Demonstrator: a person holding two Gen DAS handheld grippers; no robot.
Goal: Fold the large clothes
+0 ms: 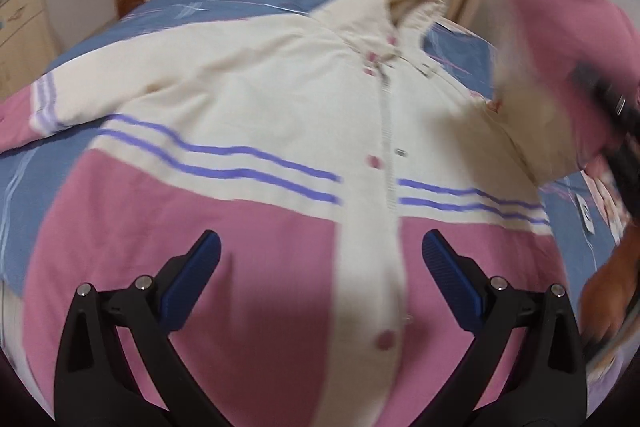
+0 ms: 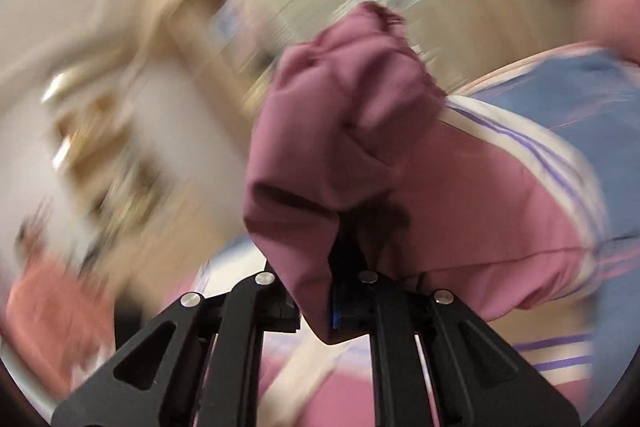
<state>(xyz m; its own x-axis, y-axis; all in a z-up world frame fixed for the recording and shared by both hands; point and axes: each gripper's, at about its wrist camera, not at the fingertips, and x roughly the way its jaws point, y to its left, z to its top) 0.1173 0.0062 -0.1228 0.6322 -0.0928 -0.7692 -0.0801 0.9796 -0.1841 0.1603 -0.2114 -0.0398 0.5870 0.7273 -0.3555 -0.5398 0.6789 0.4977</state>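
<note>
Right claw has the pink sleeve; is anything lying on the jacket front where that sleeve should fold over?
Nothing visible. The jacket front lies bare on the bed, with only its own buttons and hood. The open left claw hovers over the hem, touching nothing. The right claw is shut on the pink sleeve.

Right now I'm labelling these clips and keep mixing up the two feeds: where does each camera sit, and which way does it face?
Left wrist: sits on the left claw, angled down over the jacket spread on the bed; both its open fingers show, plus a hand at the right edge.
Right wrist: sits on the right claw, tilted, room blurred; its fingers are shut on the jacket's pink sleeve.
Shared: the same jacket and blue bedcover.
</note>
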